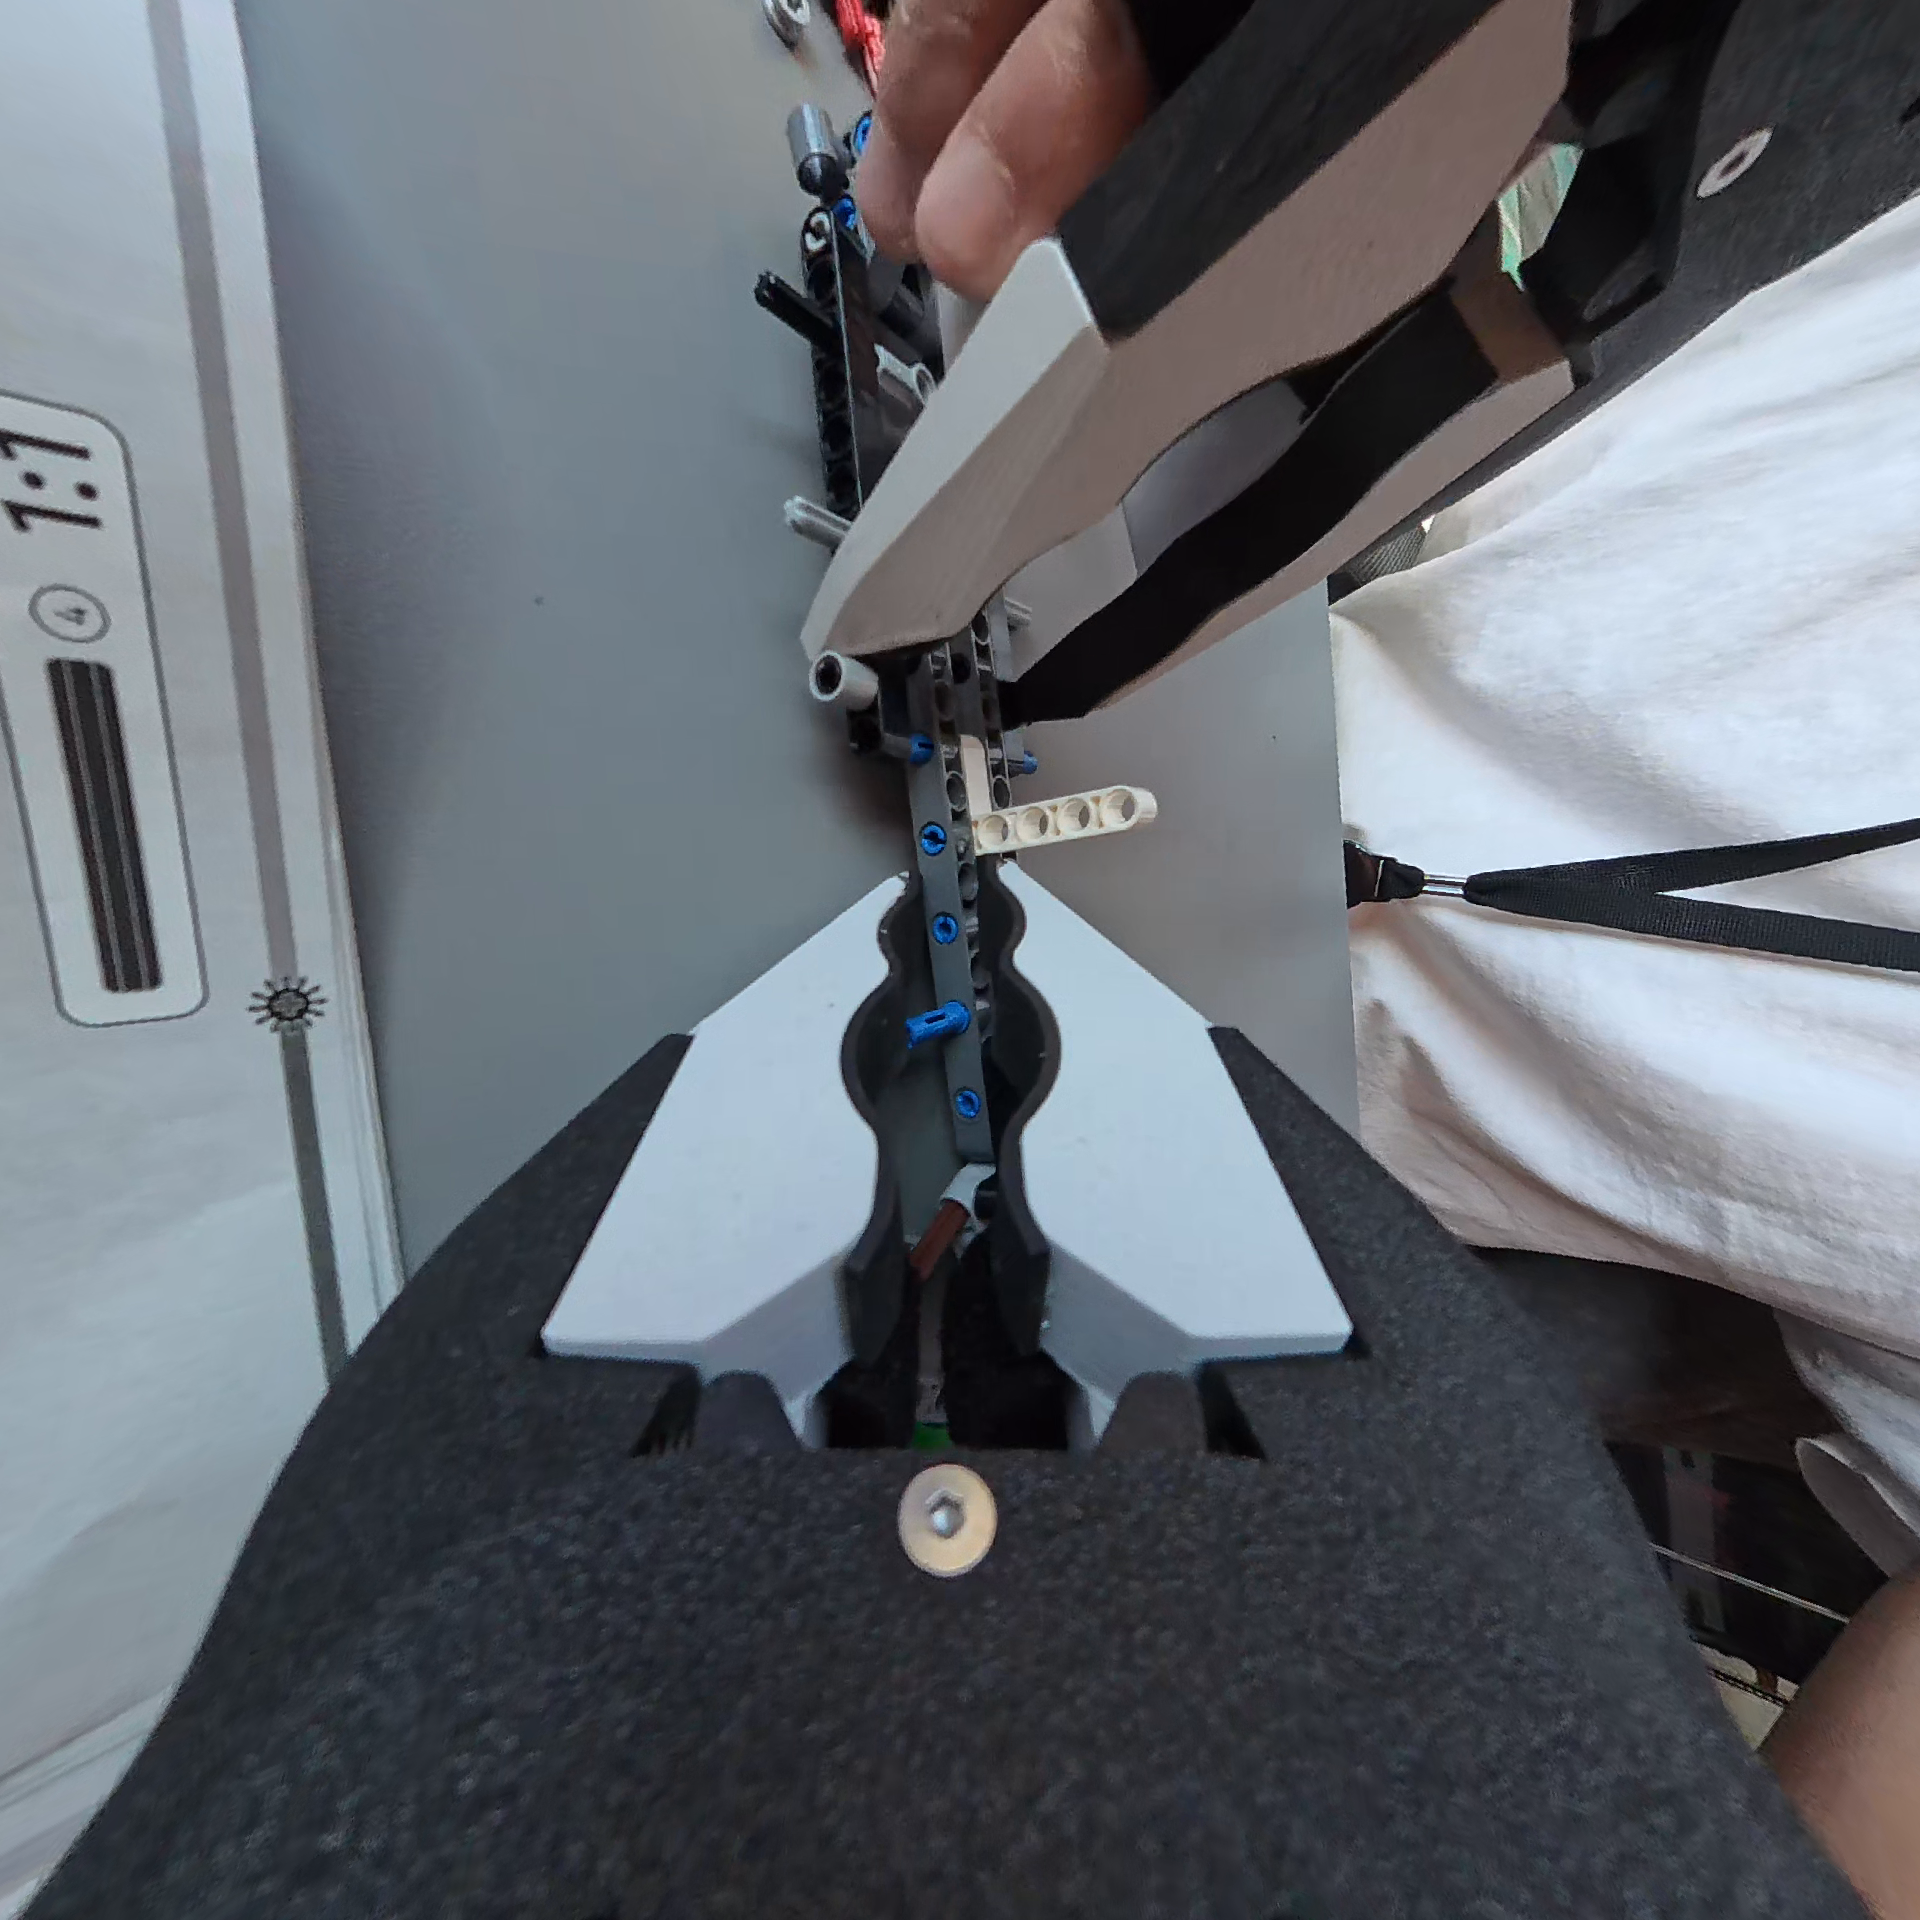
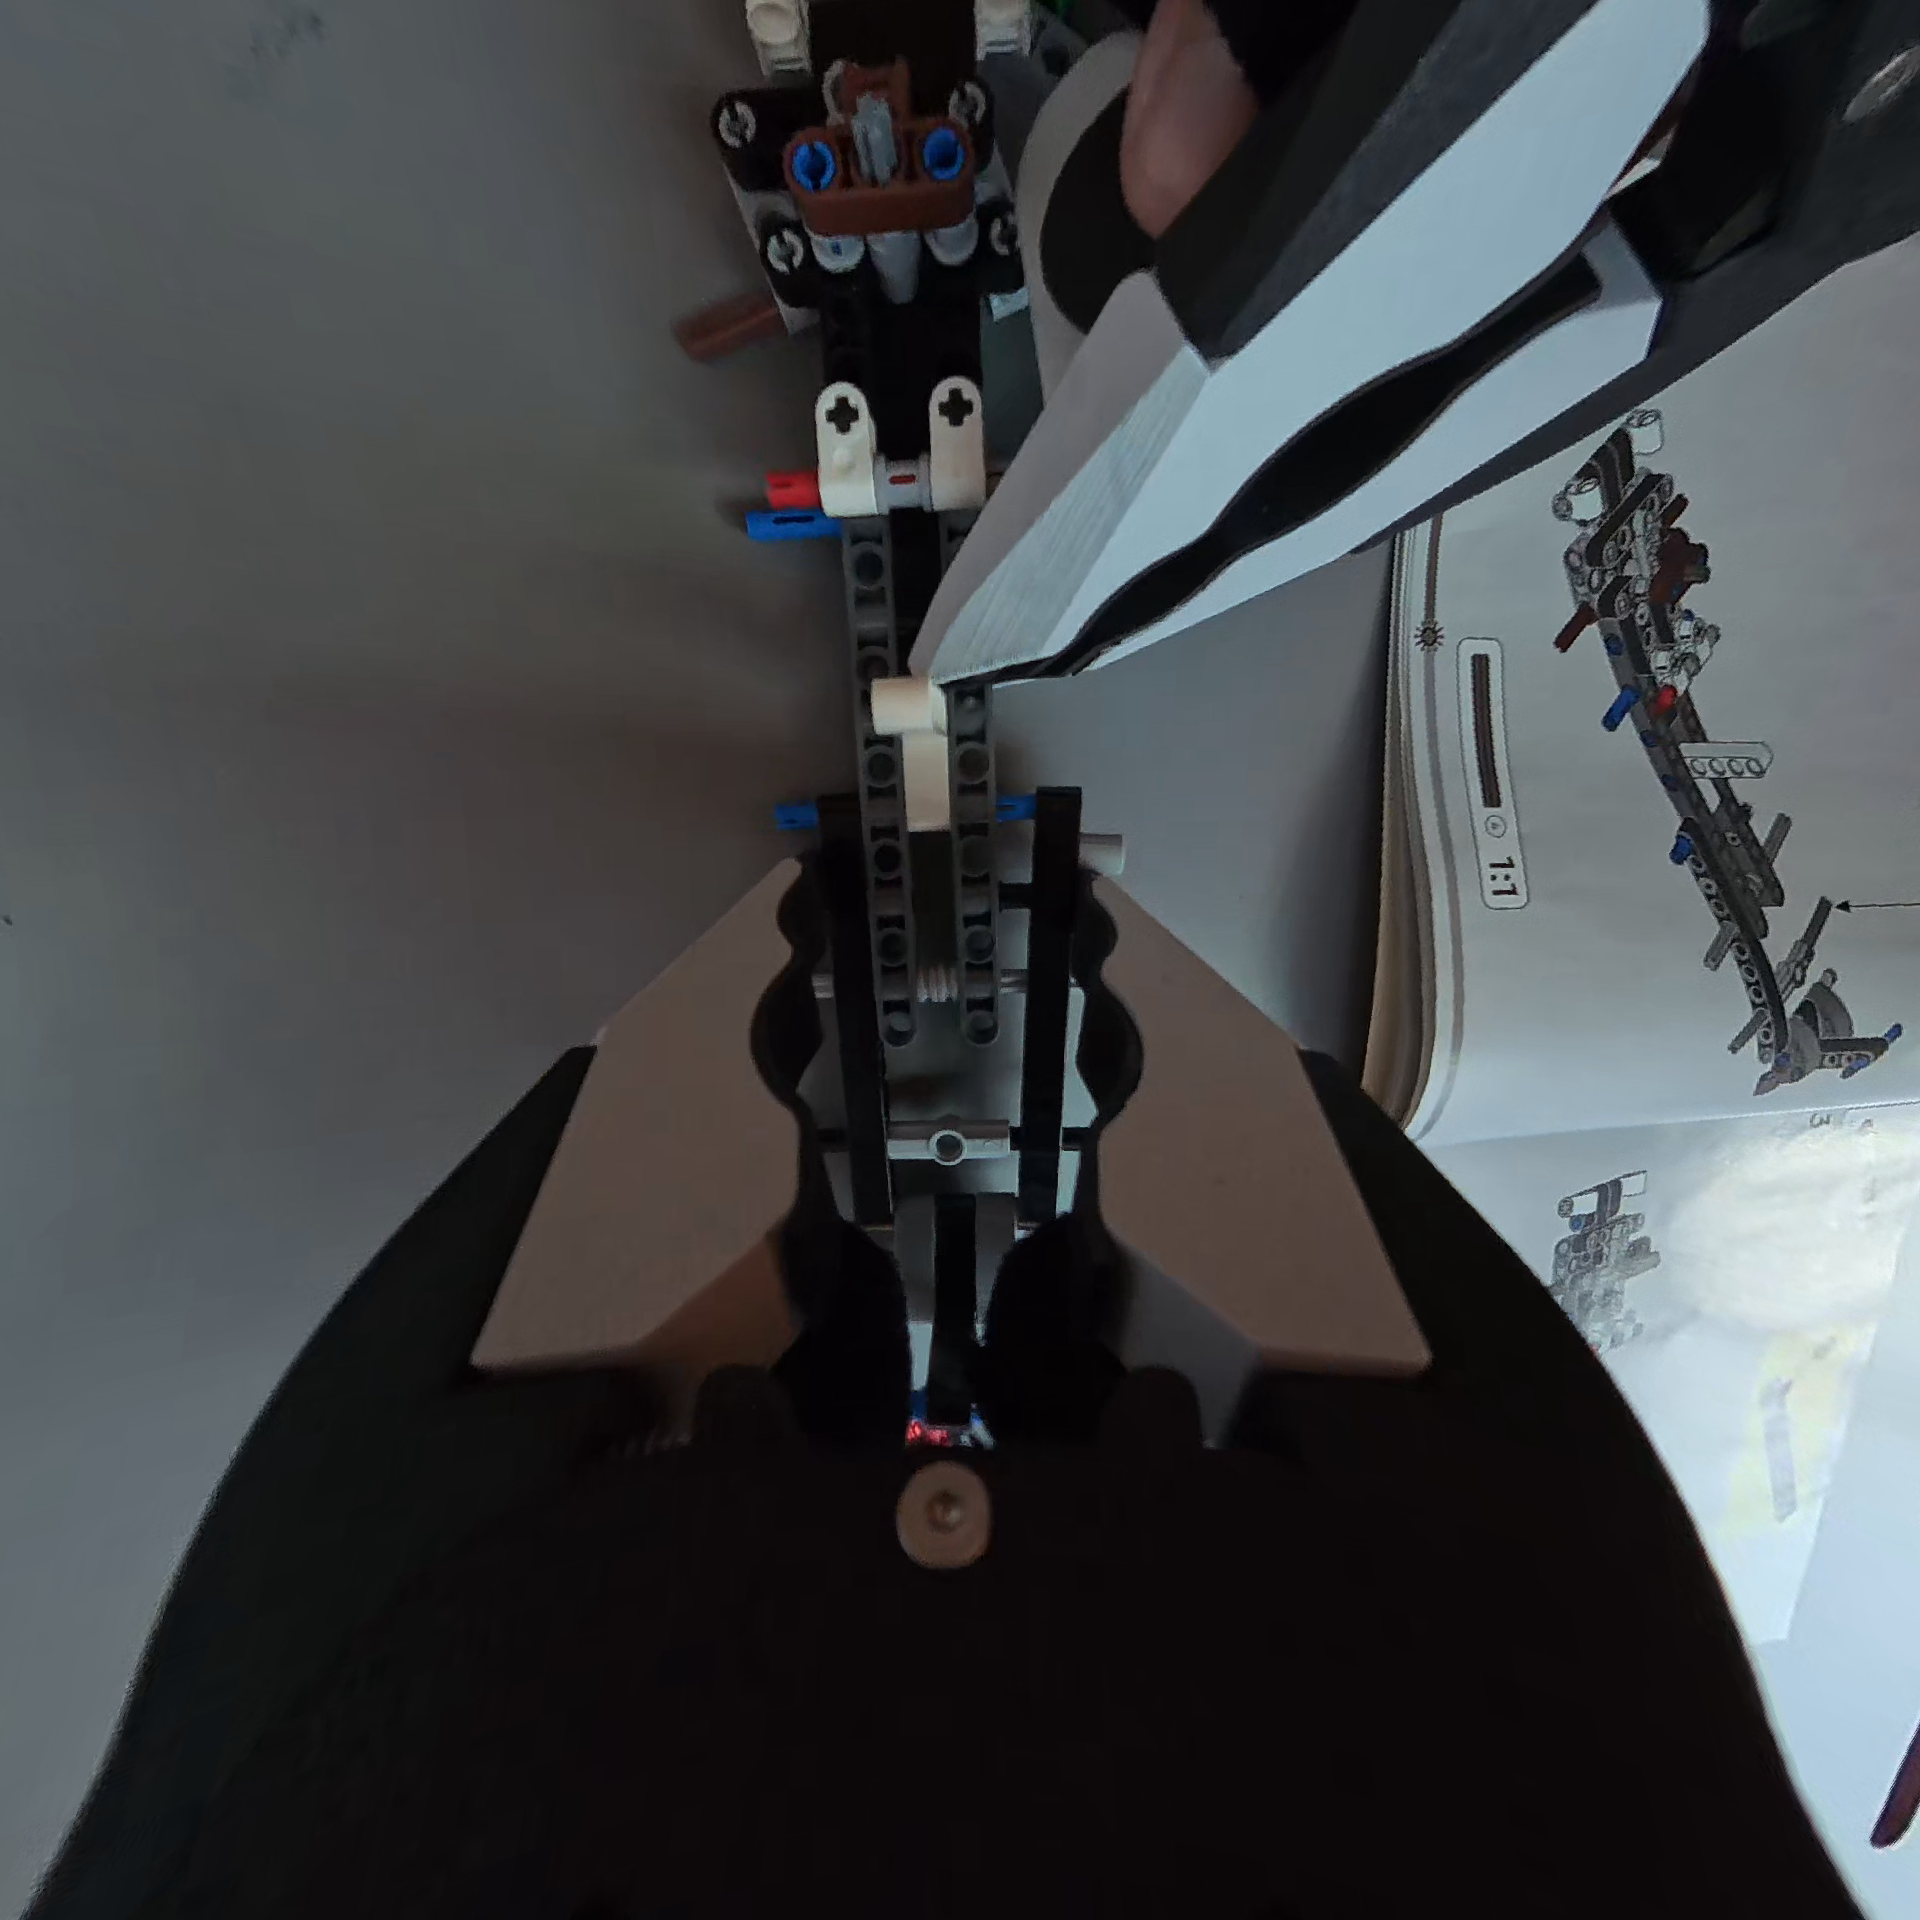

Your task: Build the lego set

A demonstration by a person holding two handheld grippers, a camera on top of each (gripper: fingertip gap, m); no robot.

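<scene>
The far end of the brick model runs off the top edge (its tail is swallowed by dark pads). The instruction booklet is cut off at the right.

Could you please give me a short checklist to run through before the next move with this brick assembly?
1. Right gripper fingers clamp the brick assembly's black beams: ok.
2. Left gripper fingers close around the grey beam: ok.
3. White beam clear of both grippers: ok.
4. Blue pins flush: not ok, one blue pin sticks out.
5. Instruction booklet open: ok.
6. Assembly clear of the table: cannot tell.
</scene>
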